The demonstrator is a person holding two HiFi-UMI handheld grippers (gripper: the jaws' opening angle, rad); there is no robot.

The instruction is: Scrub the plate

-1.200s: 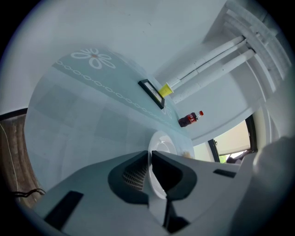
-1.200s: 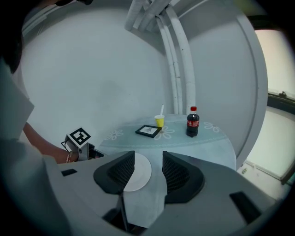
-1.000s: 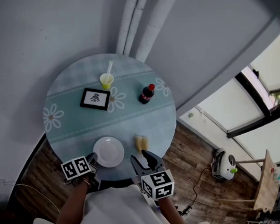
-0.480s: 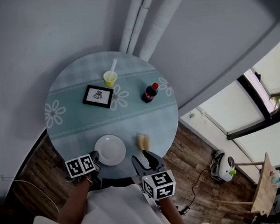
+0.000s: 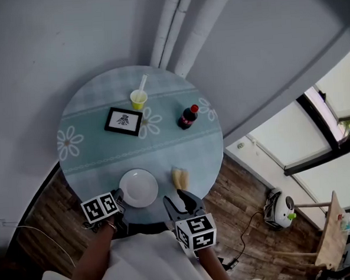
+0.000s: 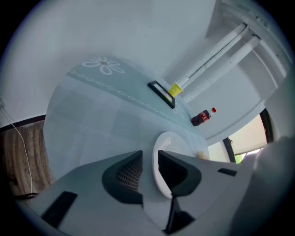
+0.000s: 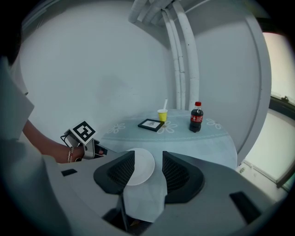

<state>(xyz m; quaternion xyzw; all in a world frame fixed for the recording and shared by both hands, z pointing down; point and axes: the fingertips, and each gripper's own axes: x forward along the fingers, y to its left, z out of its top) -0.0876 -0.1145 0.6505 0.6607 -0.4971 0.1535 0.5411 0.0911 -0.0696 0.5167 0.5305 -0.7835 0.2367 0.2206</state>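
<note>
Your left gripper (image 5: 116, 199) has just been opening, jaws apart around the near rim of the white plate (image 5: 138, 188) at the worktop's (image 5: 105, 152) front edge. Your right gripper (image 5: 177, 200) hangs open and empty. The sponge (image 5: 179, 177) lies untouched beside the plate, so scrubbing hasn't started.

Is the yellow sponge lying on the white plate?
No, in the head view the sponge lies on the table beside the plate, with a gap between them.
</note>
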